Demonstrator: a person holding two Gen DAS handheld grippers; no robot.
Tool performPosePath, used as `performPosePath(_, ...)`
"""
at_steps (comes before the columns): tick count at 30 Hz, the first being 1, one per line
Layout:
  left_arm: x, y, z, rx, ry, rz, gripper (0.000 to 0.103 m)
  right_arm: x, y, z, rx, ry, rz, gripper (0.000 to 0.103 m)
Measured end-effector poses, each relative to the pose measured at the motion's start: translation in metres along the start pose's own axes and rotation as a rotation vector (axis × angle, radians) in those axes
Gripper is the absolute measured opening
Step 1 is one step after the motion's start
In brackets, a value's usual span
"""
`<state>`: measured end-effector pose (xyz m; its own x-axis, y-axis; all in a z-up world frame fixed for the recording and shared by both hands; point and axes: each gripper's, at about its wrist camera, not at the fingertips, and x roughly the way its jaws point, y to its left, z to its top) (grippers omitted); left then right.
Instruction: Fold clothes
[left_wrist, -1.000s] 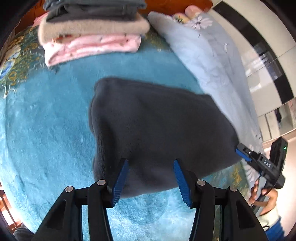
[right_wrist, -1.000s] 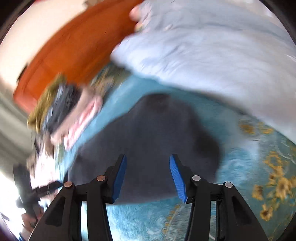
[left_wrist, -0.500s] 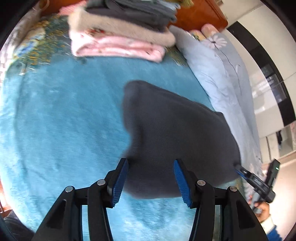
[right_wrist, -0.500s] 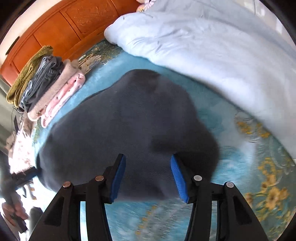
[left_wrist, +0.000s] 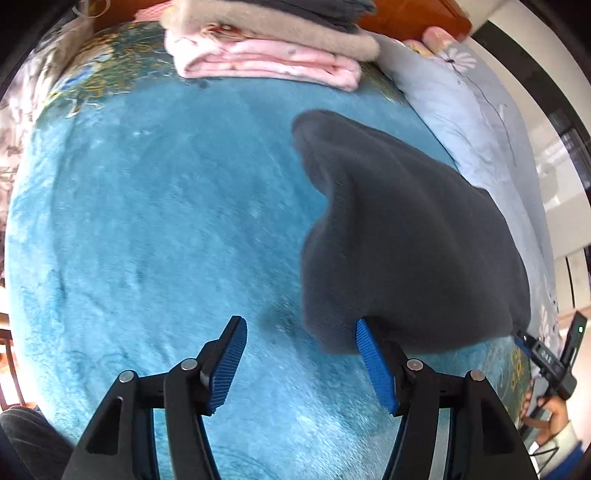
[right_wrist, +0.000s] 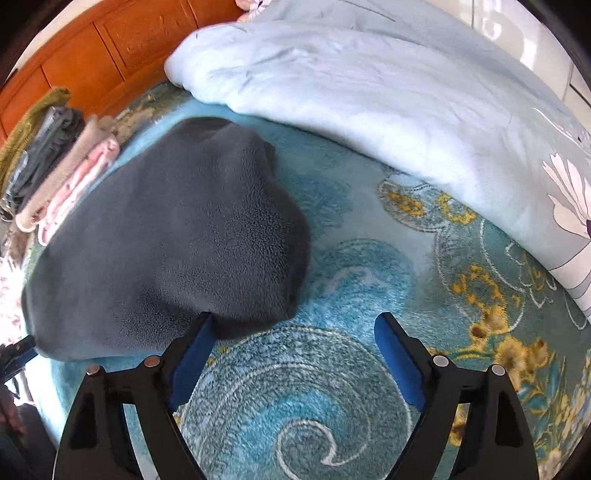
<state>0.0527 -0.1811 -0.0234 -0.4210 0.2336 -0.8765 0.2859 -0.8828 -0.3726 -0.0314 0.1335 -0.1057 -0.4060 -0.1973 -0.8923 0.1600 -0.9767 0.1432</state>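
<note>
Starting at the left of the bed, a stack of folded clothes (left_wrist: 273, 48), pink fleece at the bottom with beige and dark grey layers above, sits against the orange wooden headboard (right_wrist: 110, 48), which suggests several garments are already finished. Moving right across the bare stretch of the turquoise plush blanket with gold floral pattern (left_wrist: 147, 221), the dark grey fleece garment (left_wrist: 399, 236) lies as a compact folded mound, one rounded end pointing toward the stack and its near edge bunched and slightly raised. The left hand-held gripper (left_wrist: 299, 362) has its blue-padded fingers apart, the right-side finger touching or just under the garment's near edge, nothing clamped. The right hand-held gripper (right_wrist: 291, 362) is likewise spread wide, its left finger at the fleece's hem and the rest over bare blanket. Farther right lies the pale blue quilted duvet with white flower print (right_wrist: 388, 92). As a judgement, this garment looks folded at least once and released; what likely remains is a final fold or tidying, then moving it to the stack.
</note>
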Motion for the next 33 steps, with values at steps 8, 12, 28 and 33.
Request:
performPosePath(8, 0.01, -0.005, -0.001, 0.024, 0.049, 0.016, 0.07, -0.004, 0.09, -0.045, -0.06, -0.006, 0.022, 0.088)
performPosePath(12, 0.011, -0.01, 0.0, 0.051, 0.035, 0.039, 0.07, 0.004, 0.147, -0.073, -0.115, 0.012, 0.048, 0.088)
performPosePath(28, 0.018, -0.011, 0.005, 0.249, -0.051, 0.061, 0.091, 0.041, 0.241, -0.085, -0.124, -0.097, -0.117, 0.103)
performPosePath(33, 0.023, -0.005, 0.008, 0.332, -0.072, 0.058, 0.103, 0.038, 0.239, -0.092, -0.092, -0.131, -0.142, 0.103)
